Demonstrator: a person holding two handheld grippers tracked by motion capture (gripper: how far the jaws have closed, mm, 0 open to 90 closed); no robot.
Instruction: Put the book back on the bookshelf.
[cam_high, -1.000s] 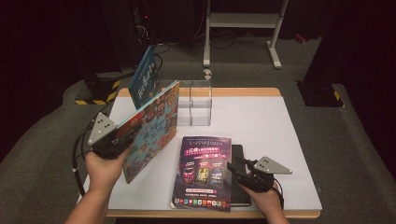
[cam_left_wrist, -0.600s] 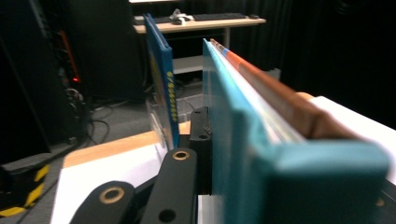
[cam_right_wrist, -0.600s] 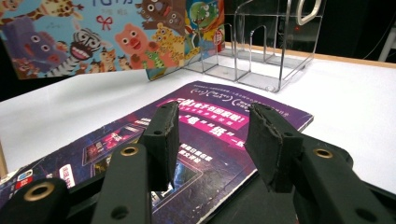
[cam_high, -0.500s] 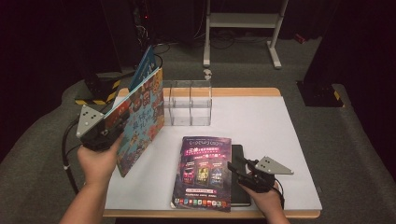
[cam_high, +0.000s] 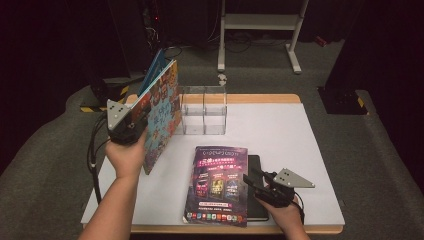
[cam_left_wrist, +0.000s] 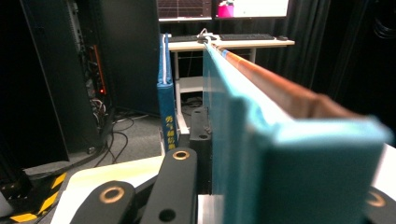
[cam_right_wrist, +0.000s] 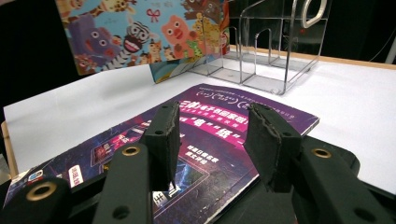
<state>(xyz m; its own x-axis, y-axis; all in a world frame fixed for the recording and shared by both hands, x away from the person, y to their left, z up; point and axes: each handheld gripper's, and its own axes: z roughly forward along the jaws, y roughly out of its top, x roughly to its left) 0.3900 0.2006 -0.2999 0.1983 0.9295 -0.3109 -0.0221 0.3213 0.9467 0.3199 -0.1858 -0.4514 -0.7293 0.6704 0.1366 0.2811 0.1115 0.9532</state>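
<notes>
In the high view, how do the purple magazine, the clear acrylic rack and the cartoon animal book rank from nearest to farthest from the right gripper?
1. Purple magazine: flat on the table, just beside the right gripper, on its left.
2. Clear acrylic rack: standing toward the far edge of the table.
3. Cartoon animal book: held up at the table's left side in the left gripper.
</notes>
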